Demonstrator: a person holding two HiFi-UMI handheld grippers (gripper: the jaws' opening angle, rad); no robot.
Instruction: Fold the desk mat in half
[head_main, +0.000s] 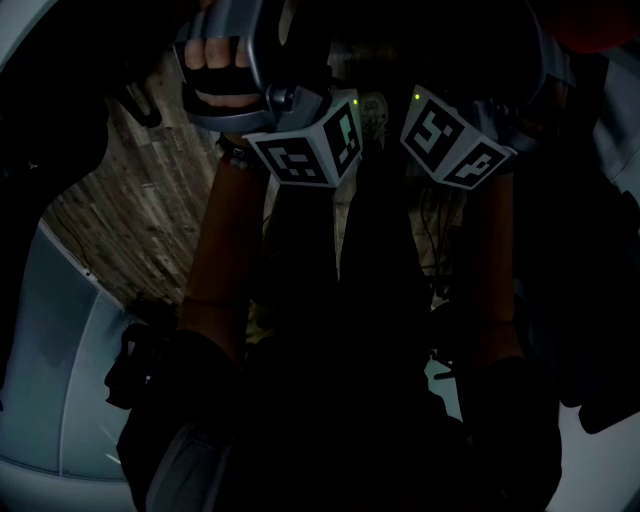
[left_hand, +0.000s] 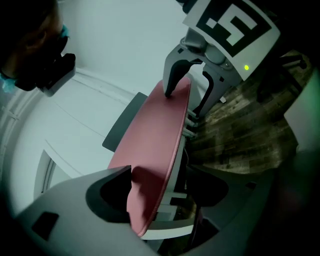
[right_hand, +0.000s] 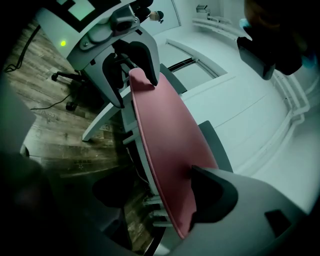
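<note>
The pink desk mat (left_hand: 155, 145) lies along the edge of a white desk (left_hand: 170, 231), and I see it edge-on. My left gripper (left_hand: 162, 175) straddles one end of the mat. Its jaws stand wide open: one pad is at the pink face, the other is well clear on the floor side. My right gripper (right_hand: 155, 180) straddles the other end of the mat (right_hand: 170, 145) the same way, also open. Each gripper shows in the other's view, the right gripper (left_hand: 185, 100) and the left gripper (right_hand: 135, 90). The head view is dark and shows only the marker cubes (head_main: 305, 145) (head_main: 455, 135).
A dark grey sheet (left_hand: 120, 130) shows past the mat's far side on the white surface. Wood-plank floor (right_hand: 55, 145) lies below the desk edge. An office chair base (right_hand: 65, 80) and a cable stand on it. A person's head with a dark device (left_hand: 50, 70) looms close.
</note>
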